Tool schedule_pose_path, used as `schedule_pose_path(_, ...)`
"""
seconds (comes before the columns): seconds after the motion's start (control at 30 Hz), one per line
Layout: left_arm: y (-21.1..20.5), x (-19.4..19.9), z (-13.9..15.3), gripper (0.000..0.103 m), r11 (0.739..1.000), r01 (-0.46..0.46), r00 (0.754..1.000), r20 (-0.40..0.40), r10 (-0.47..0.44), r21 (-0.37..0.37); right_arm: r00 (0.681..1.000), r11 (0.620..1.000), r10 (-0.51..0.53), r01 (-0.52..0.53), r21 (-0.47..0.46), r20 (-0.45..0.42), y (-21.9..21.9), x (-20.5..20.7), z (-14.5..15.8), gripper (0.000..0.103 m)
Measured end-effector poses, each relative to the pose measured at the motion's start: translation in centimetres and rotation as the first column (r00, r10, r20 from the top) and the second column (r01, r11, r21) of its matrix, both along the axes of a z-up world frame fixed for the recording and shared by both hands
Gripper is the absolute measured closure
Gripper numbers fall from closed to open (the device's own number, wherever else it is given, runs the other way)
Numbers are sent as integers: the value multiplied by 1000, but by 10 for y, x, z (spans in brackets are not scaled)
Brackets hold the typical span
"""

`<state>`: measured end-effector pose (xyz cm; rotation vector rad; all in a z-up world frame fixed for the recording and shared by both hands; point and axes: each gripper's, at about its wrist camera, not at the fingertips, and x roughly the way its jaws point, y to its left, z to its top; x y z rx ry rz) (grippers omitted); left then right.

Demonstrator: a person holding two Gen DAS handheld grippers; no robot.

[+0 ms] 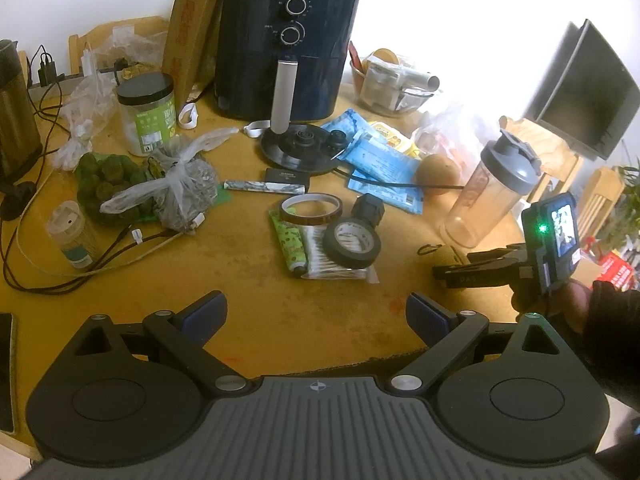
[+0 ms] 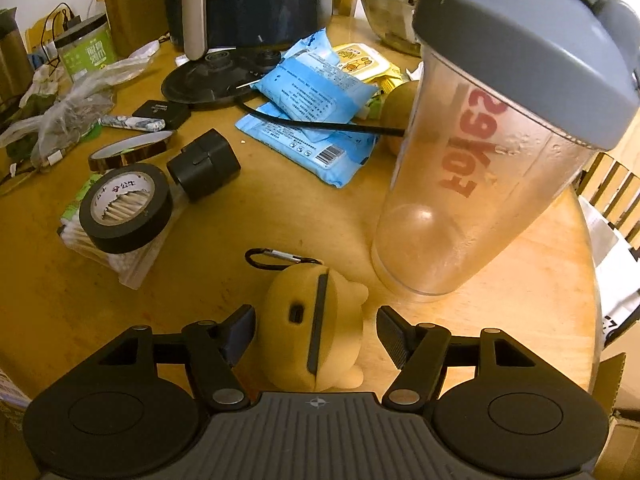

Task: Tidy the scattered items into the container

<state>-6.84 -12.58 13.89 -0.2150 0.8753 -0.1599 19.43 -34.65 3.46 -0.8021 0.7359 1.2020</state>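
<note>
A yellow plush-look case (image 2: 312, 332) with a black carabiner (image 2: 260, 258) lies on the wooden table (image 2: 280, 232). My right gripper (image 2: 316, 322) is open and straddles the case; the right finger stands clear of it. In the left wrist view that gripper (image 1: 444, 271) sits low by the case (image 1: 450, 255), held by a hand. My left gripper (image 1: 316, 312) is open and empty above the table's front. Ahead of it lie a black tape roll (image 1: 352, 244), an amber tape ring (image 1: 311, 210), a green tube (image 1: 290, 244), a cotton swab pack (image 1: 336, 270) and a black adapter (image 1: 368, 208).
A clear shaker bottle (image 2: 480, 160) with a grey lid stands right beside the case. Blue packets (image 2: 316, 92), a kettle base (image 1: 300, 148), an air fryer (image 1: 284, 48), a glass bowl (image 1: 384, 92), bagged items (image 1: 132, 188) and cables (image 1: 60, 276) crowd the back and left. A cardboard box edge (image 2: 616, 380) shows at right.
</note>
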Motion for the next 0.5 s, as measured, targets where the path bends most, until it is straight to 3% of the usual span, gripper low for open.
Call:
schedule_pose_path(0.13, -1, 3, -1, 5, 1000, 1, 1000, -4, -1, -4, 1000, 1000, -7, 7, -7, -5, 3, -1, -3, 35)
schedule_pose_path(0.23, -2, 4, -1, 5, 1000, 2, 1000, -4, -2, -4, 1000, 1000, -13, 13, -14, -13, 5, -1, -4, 44)
schedule_pose_path(0.5, -4, 6, -1, 5, 1000, 6, 1000, -6, -6, -5, 997, 995, -83, 83, -49, -3, 9, -4, -4, 45)
